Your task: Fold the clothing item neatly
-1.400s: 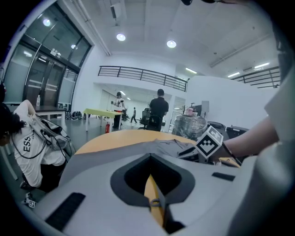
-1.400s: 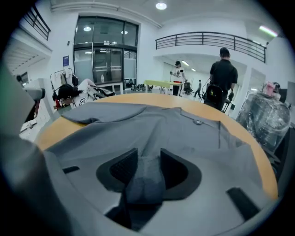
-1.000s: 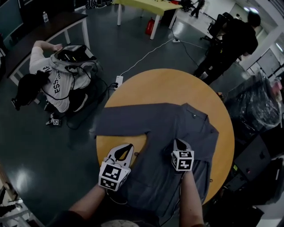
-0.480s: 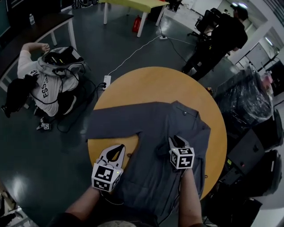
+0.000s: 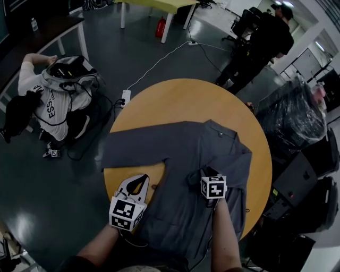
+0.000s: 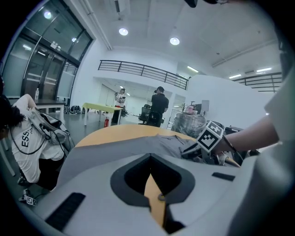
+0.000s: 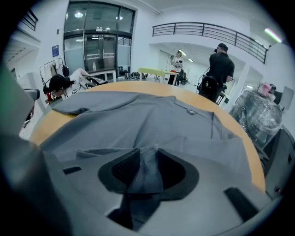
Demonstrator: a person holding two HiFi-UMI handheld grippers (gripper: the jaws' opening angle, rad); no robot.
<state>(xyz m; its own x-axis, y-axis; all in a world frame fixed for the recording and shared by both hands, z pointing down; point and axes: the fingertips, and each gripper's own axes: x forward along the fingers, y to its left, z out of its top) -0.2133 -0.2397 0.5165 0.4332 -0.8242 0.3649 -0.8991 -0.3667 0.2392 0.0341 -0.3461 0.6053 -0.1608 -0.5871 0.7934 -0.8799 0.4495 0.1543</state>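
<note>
A grey button shirt (image 5: 180,154) lies spread on the round wooden table (image 5: 186,101), collar at the far right, one sleeve stretched to the left. My right gripper (image 5: 202,174) points down onto the shirt's middle. Its jaws have just been opening, and in the right gripper view (image 7: 146,154) a pinched-up ridge of shirt cloth (image 7: 145,170) stands loose between them. My left gripper (image 5: 141,179) is shut with nothing in it, held over the bare wood at the front left beside the shirt's side edge. In the left gripper view (image 6: 150,159) the wood shows just past its tips.
One person (image 5: 53,95) crouches on the floor at the left by a power strip and cable (image 5: 126,97). Another person (image 5: 263,42) stands at the back right. Plastic-wrapped dark goods (image 5: 297,117) crowd the table's right side. A yellow-green table (image 5: 154,5) stands at the back.
The right gripper has dipped toward the shirt and slid slightly left, and its jaws have opened off the cloth. The left gripper has stayed where it was, still shut.
</note>
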